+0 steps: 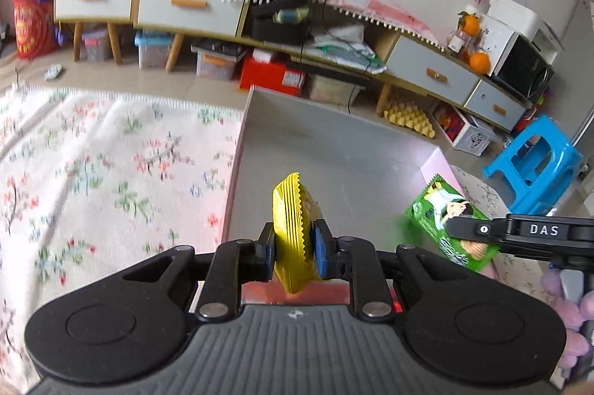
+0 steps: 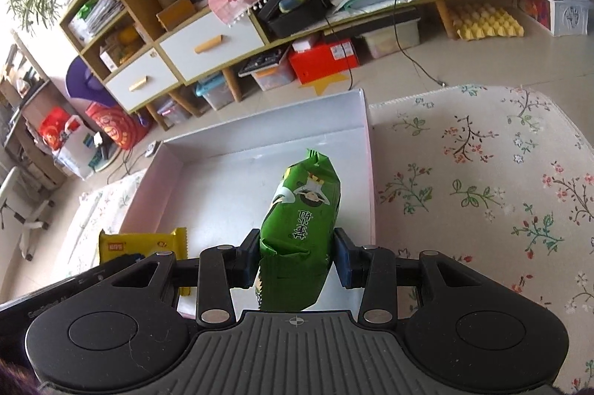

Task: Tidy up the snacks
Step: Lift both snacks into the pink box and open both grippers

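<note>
The left gripper (image 1: 293,248) pinches a thin yellow packet (image 1: 293,228) by its crimped edge; the right gripper (image 2: 297,257) clamps a soft, light green snack bag (image 2: 302,209) mid-body. Both hang over the empty white box (image 2: 260,120) beyond; firm squeezing probably crushes the contents.

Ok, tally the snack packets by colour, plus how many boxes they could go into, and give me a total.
Yellow snack packet: 1, clamped in the left gripper
Green snack packet: 1, clamped in the right gripper
Shallow white box: 1, nothing lying in it
Total: 3
</note>
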A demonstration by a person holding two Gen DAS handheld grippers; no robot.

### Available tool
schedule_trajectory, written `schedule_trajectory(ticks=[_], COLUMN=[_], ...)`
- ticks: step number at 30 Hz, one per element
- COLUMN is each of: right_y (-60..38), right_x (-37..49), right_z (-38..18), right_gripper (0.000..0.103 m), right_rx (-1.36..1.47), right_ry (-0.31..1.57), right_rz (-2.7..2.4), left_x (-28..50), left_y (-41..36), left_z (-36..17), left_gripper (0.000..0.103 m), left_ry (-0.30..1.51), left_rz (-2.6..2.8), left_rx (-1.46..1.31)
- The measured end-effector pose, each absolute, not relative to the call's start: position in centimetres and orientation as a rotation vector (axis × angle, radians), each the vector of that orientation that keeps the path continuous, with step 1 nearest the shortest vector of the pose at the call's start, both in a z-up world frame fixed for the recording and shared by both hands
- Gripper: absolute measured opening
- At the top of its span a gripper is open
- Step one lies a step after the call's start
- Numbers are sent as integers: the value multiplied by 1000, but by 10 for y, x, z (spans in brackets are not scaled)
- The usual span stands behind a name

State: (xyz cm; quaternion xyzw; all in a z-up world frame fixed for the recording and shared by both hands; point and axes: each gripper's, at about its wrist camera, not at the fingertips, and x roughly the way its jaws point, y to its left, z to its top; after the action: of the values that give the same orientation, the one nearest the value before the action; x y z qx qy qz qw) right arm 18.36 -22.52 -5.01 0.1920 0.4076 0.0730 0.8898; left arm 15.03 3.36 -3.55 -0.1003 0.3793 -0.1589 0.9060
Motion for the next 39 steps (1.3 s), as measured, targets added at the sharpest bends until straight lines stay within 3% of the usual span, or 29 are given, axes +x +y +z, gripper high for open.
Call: schedule_trajectory(ticks=[14,27,32,33,36,39], right_y=[-216,-213,-216,-218,-221,-223], right_x=[180,183,182,181,177,170], right_z=[-53,-55,-51,-49,-39,-31], right_gripper=[37,37,43,49,65,70], right_rx=[333,332,375,390,422,447], right_ry=[1063,991,978,971,943,932], right_rz=[150,146,140,142,146,142], left_x=[147,161,156,154,148,142], left_y=[35,26,24,25,26,26], left_z=[-31,-43,-41,-40,-36,-28], left_gripper=[19,19,32,35,54,69], left_ry=[950,771,774,769,764,754], left_rz=[-340,-318,-294,-291,-288,-287], left_rx=[-257,-295,-263,-255,-228,-208])
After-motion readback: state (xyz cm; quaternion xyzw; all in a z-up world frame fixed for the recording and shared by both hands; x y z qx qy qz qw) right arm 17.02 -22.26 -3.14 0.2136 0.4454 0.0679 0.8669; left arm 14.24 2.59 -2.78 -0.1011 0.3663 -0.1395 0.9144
